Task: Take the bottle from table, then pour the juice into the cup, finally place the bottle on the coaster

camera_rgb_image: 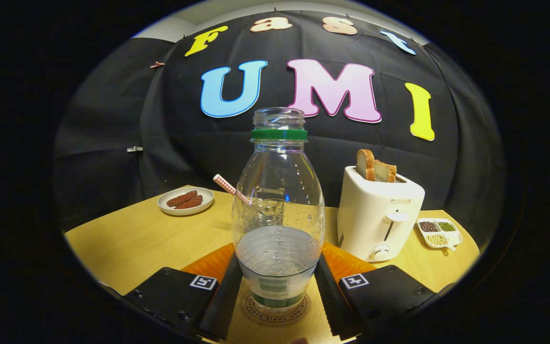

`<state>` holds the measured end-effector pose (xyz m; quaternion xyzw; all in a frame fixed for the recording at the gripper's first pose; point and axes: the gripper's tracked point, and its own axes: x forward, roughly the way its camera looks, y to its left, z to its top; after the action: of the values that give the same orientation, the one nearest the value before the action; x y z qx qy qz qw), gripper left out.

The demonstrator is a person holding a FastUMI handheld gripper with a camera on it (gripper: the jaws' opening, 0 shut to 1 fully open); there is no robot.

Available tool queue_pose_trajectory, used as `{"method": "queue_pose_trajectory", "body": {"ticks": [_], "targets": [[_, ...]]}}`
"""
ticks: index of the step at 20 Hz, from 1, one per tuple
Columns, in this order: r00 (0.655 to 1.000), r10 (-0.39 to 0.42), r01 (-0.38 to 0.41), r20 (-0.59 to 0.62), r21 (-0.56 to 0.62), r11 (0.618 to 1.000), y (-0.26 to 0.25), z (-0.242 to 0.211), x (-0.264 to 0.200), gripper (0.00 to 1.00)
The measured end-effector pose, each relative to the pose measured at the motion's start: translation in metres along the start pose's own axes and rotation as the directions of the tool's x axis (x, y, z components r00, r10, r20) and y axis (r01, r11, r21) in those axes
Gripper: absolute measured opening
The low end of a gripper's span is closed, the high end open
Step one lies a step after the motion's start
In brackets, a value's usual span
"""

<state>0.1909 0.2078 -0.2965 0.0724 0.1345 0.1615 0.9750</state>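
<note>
two fingers (225,294) hug the bottle (279,210), one on each side, pinching it low so it stays up straight. it sits on the round coaster (277,313), its cap off, a little juice inside. right behind it is the cup (270,210) with a straw (229,188). toaster (377,212) stands near, plate (185,200) farther off.

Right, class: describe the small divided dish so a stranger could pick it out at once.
Start at the white toaster with bread slices sticking up, beyond the bottle that stands between the gripper fingers. Just past the toaster's far side, on the wooden table, lies the divided dish. Unlike the round plate of brown pieces, it has compartments holding different small grains.
</note>
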Motion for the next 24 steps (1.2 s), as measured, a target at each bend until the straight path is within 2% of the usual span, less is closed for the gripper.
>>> {"method": "queue_pose_trajectory", "body": {"ticks": [10, 11, 12, 16, 20, 24], "targets": [[1.000, 0.002, -0.001, -0.024, 0.041, 0.999, -0.004, -0.009, -0.002, 0.81], [1.000, 0.001, 0.000, -0.021, 0.041, 0.999, -0.004, -0.008, -0.003, 0.83], [1.000, 0.005, -0.004, -0.017, 0.041, 0.999, -0.002, -0.007, -0.004, 0.89], [1.000, 0.002, -0.001, -0.027, 0.041, 0.999, -0.004, -0.008, -0.010, 0.95], [1.000, -0.026, 0.026, -0.006, 0.063, 0.998, -0.012, 0.006, -0.028, 0.95], [1.000, -0.020, 0.020, 0.007, 0.087, 0.996, -0.013, 0.033, -0.065, 0.95]]}}
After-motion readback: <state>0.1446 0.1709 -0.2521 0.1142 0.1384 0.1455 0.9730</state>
